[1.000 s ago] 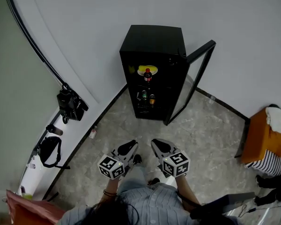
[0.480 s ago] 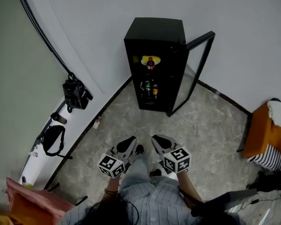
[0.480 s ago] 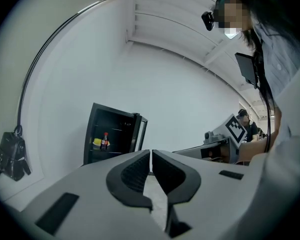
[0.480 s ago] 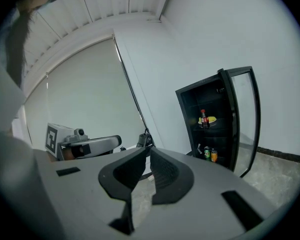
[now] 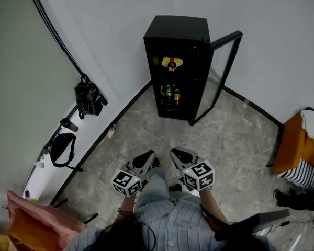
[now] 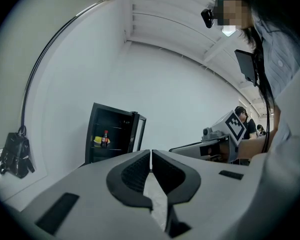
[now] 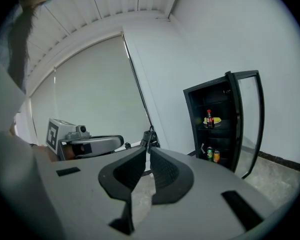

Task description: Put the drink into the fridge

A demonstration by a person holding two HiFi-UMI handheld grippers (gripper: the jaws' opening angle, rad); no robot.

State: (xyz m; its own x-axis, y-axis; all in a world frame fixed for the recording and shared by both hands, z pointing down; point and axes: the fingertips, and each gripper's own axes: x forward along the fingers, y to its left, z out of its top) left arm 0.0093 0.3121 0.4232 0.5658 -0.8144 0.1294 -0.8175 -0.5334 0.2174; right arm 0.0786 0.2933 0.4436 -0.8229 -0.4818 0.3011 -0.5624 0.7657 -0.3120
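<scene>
The left tongs and right tongs are closed, empty; the far fridge door stands open, so cold may escape.

right gripper: grey jaws closed tip to tip, nothing between them. Black mini fridge at right, glass door swung open. Upper shelf: dark red-capped bottle by a yellow plate. Lower shelf: green can beside orange can. left gripper at left.
</scene>
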